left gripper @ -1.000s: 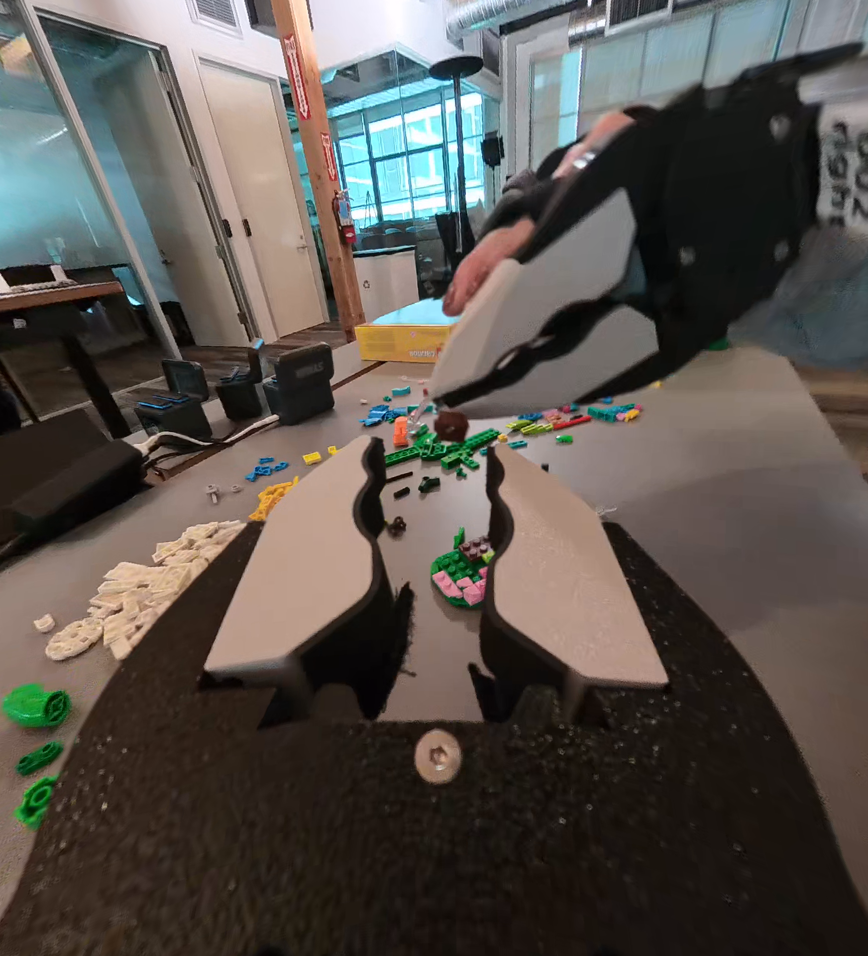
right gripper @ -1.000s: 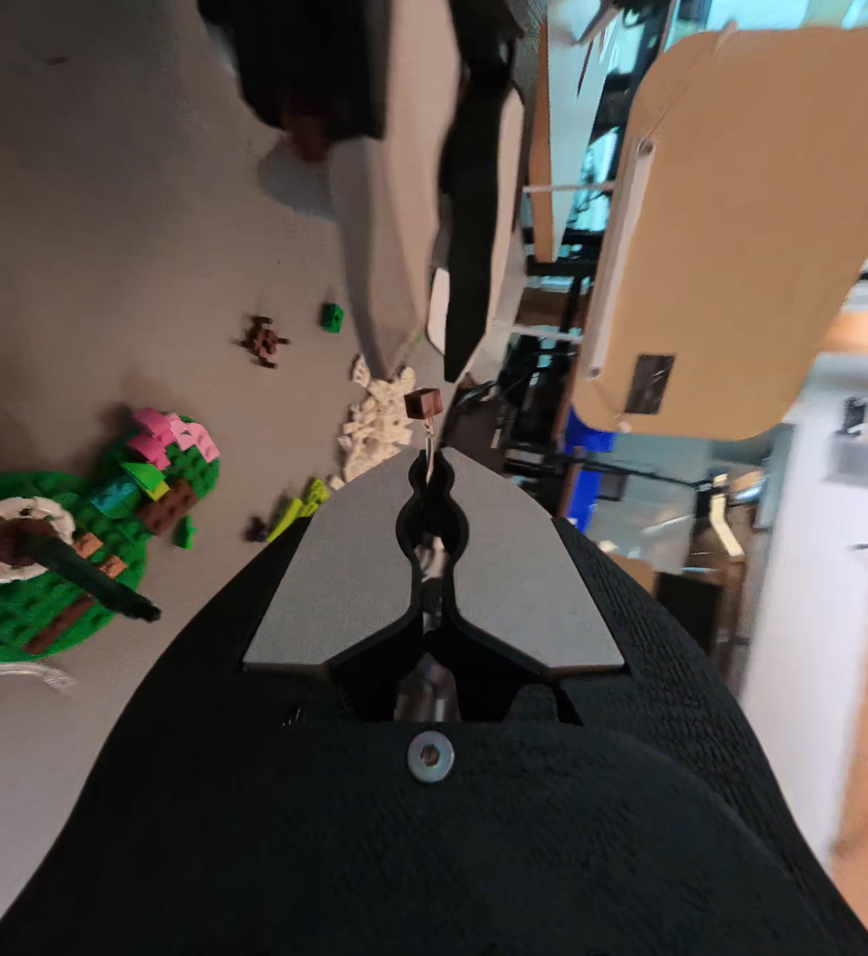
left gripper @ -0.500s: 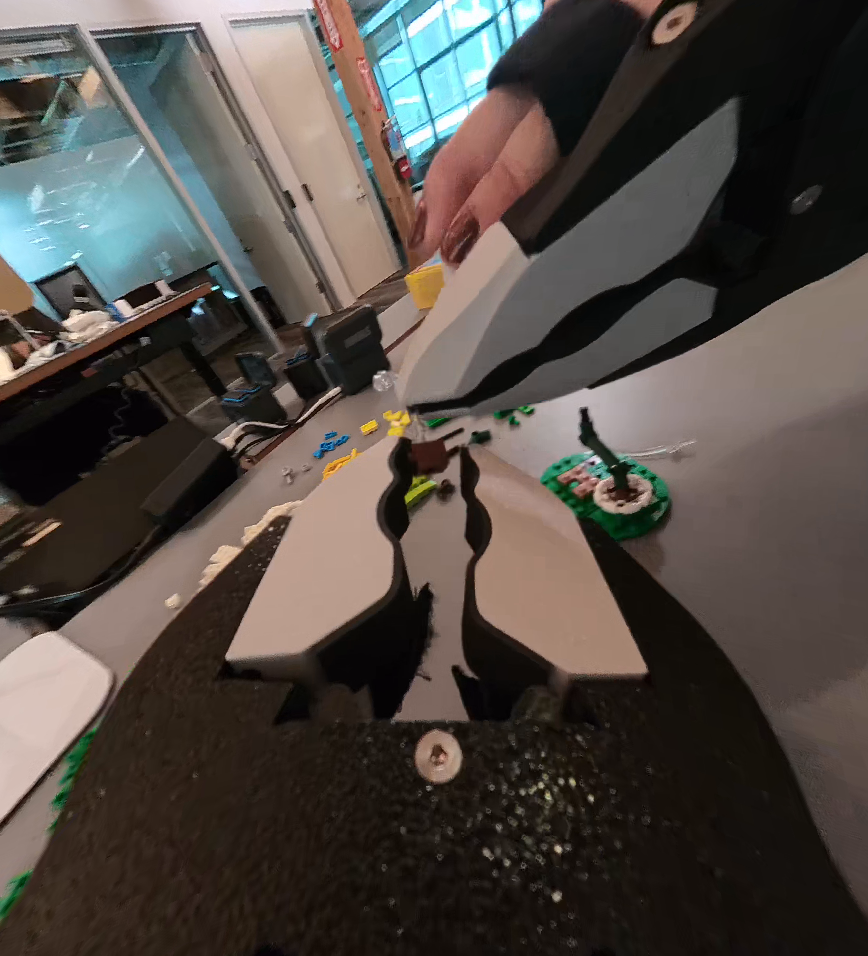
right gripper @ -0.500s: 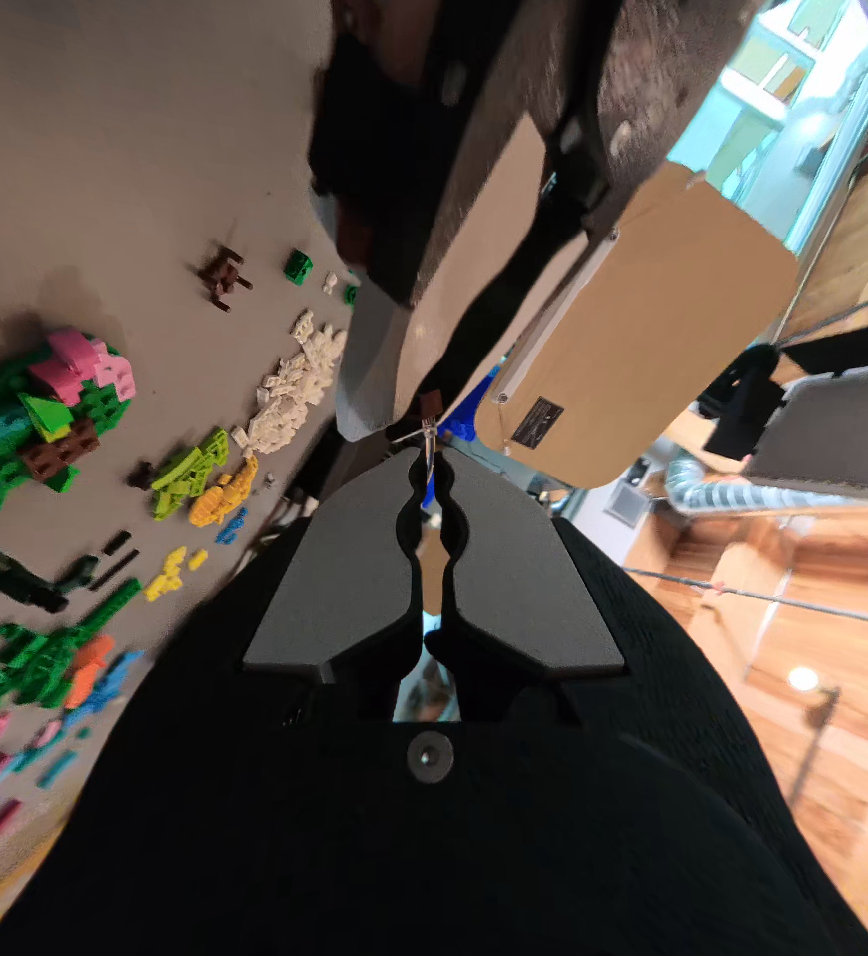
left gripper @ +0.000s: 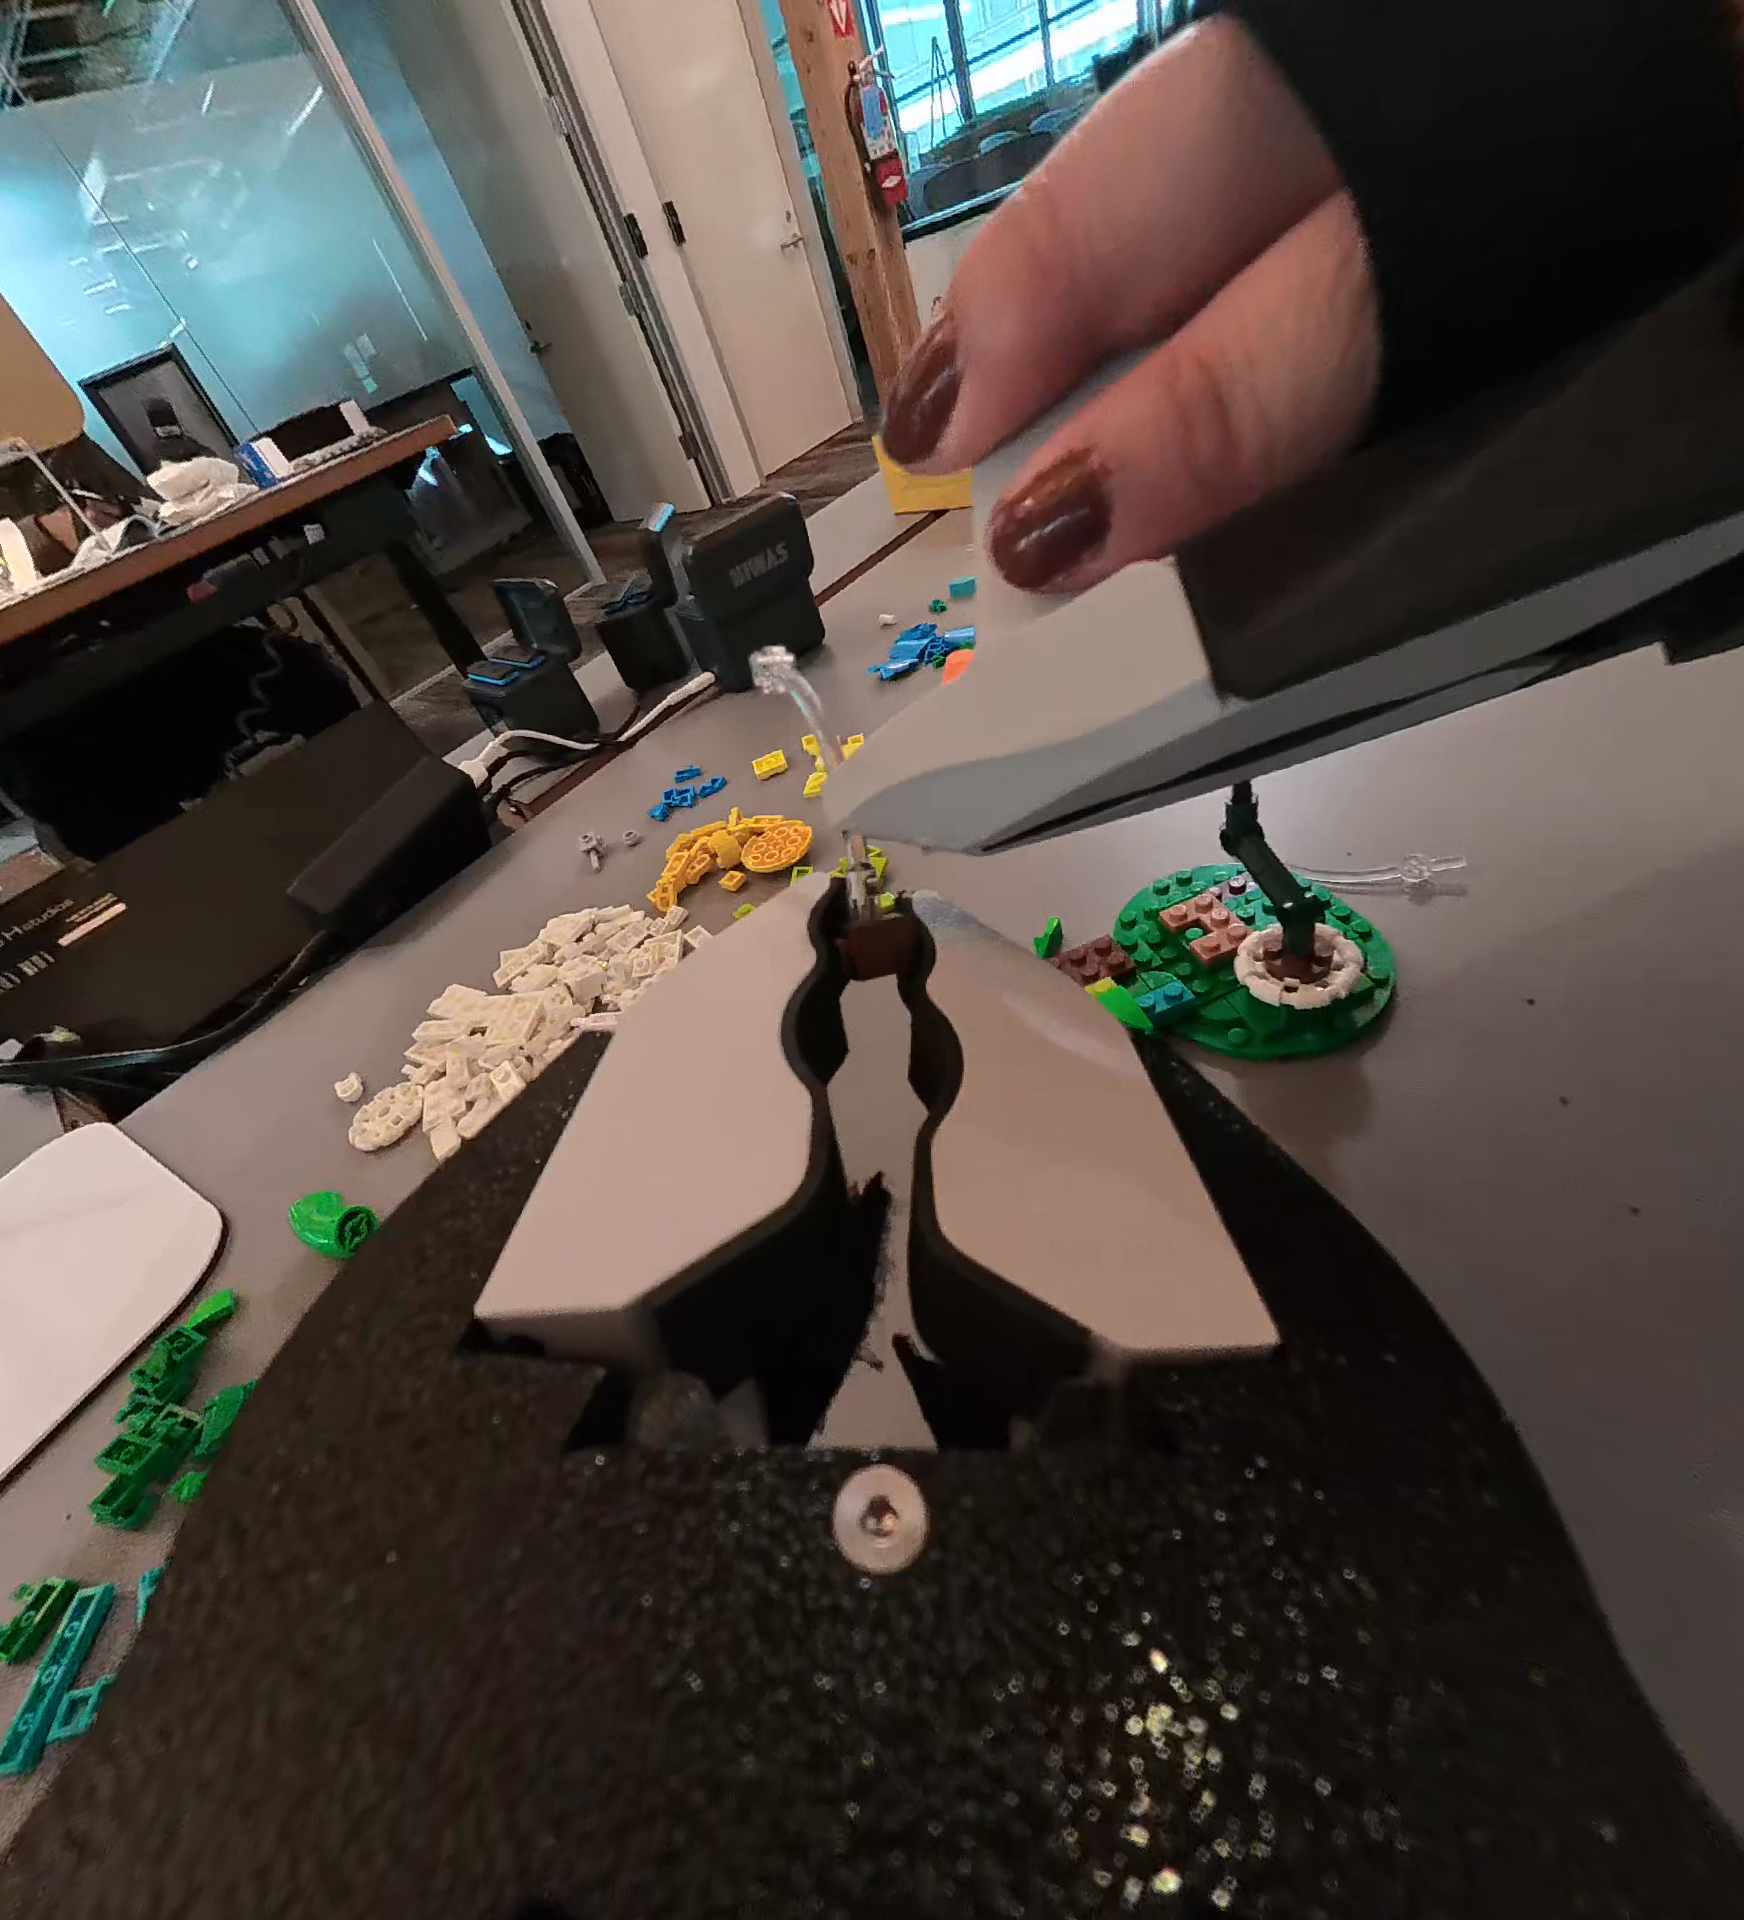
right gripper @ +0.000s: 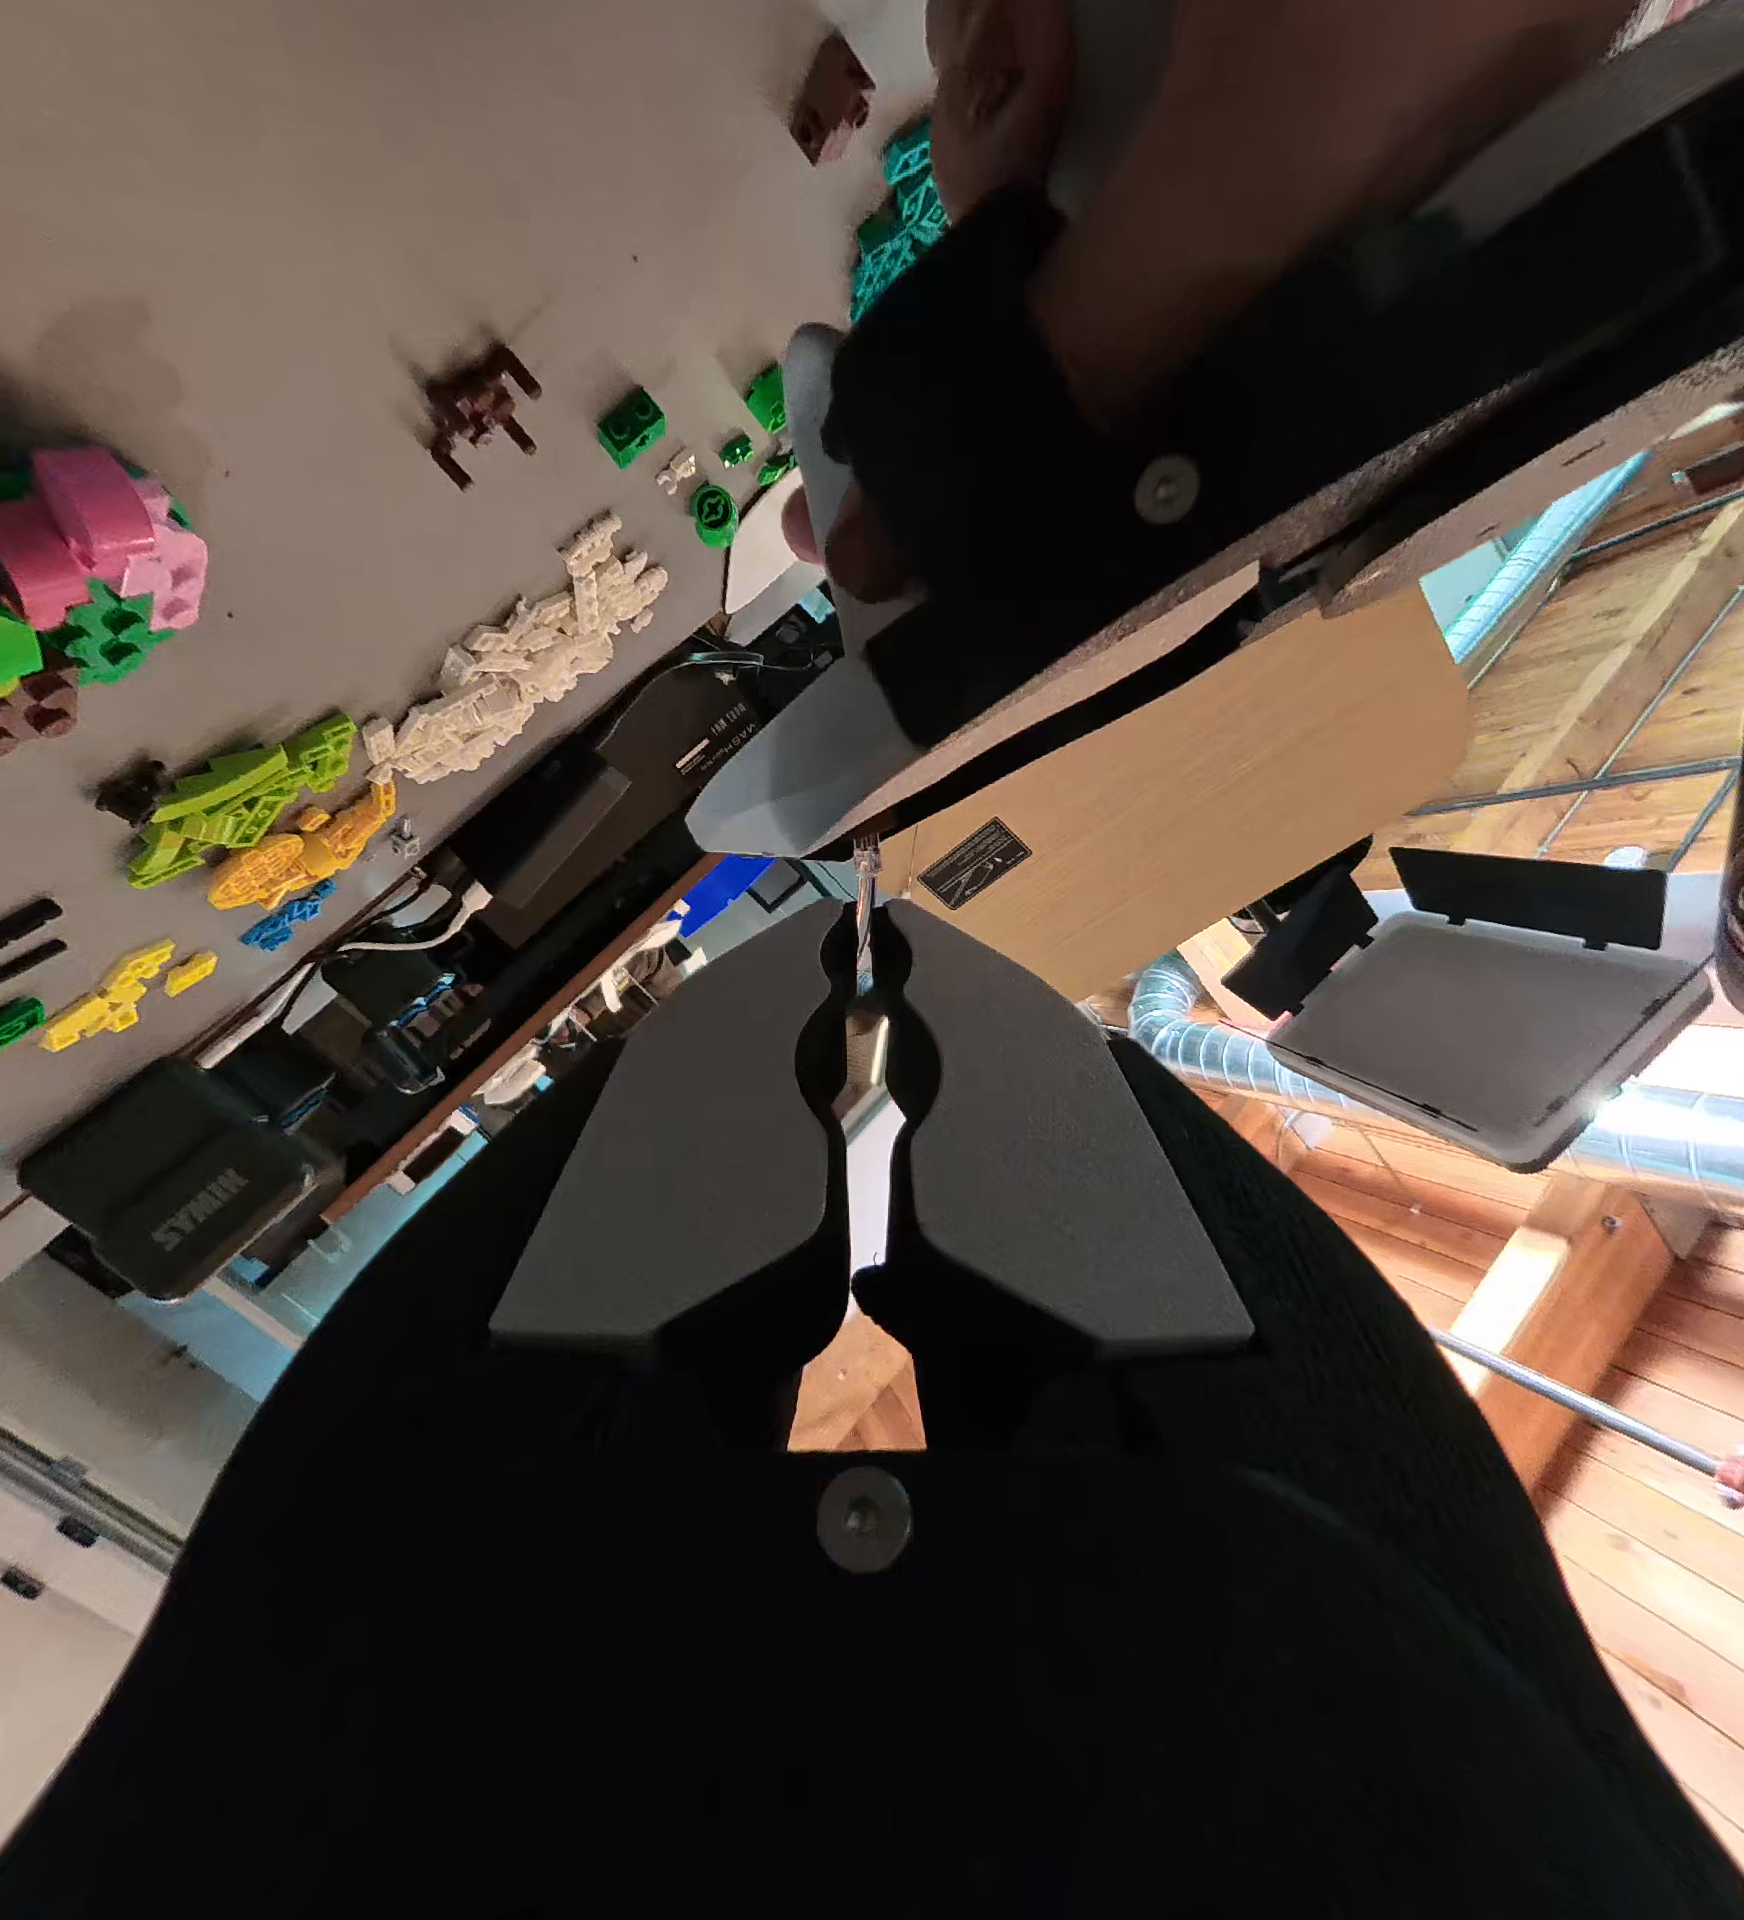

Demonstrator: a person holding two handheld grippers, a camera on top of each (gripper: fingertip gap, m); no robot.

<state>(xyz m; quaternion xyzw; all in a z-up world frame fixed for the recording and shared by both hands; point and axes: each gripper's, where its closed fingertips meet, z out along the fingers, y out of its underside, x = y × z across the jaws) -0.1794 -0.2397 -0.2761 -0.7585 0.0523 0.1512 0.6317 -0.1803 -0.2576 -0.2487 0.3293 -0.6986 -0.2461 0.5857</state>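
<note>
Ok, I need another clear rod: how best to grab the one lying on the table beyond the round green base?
Pinch the clear rod mid-shaft from straight above, across its length: it lies flat on the grey table, thin, with a knob at its right end.

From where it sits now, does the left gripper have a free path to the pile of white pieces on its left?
Probably yes, though not free-handed. The white pile lies open on the table beside the left gripper, nothing between, but its jaws are shut on a small brown brick.
</note>
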